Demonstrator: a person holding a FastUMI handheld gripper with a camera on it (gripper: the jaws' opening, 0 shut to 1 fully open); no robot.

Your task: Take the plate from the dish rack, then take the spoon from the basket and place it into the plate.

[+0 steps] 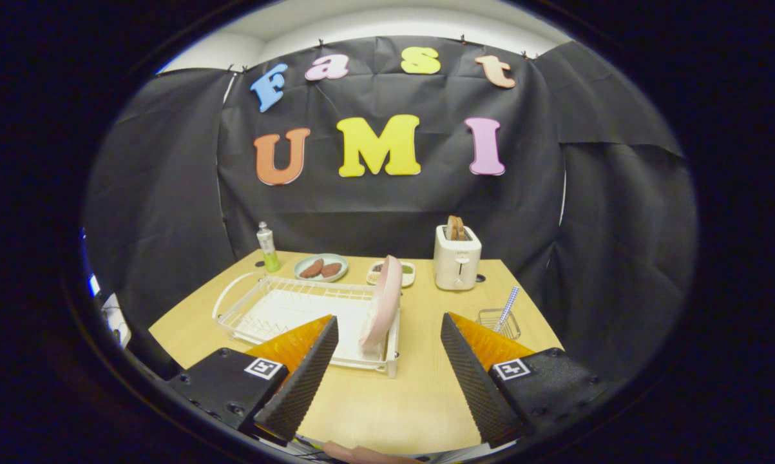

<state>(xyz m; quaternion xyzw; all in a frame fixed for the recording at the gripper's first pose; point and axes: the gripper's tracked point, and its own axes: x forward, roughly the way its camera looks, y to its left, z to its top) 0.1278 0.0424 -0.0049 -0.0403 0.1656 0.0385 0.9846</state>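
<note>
Just beyond the spread hand-held gripper (387, 367) stands the plate (382, 303).

Lighting: even, fairly bright, from overhead. Table (426, 393) evenly lit, warm tan, no hard glare. Soft short shadows only: a faint one under the rack (310, 309) rim, another at the toaster (457, 258) base. Black cloth absorbs light; creases show as dull grey sheen. Pale ceiling strip above the cloth is the brightest area, close to washed out.

Distortion: strong fisheye. Table edges bow outward, cloth seams curve toward the rim. Brightness falls off toward the rim.

Focus: centre sharp; plate (382, 303) and spoon (507, 309) edges crisp. Gripper (387, 380) fingers, spread wide apart with nothing between, slightly soft at near ends; ridged pads (306, 380) still resolved. No motion blur.
</note>
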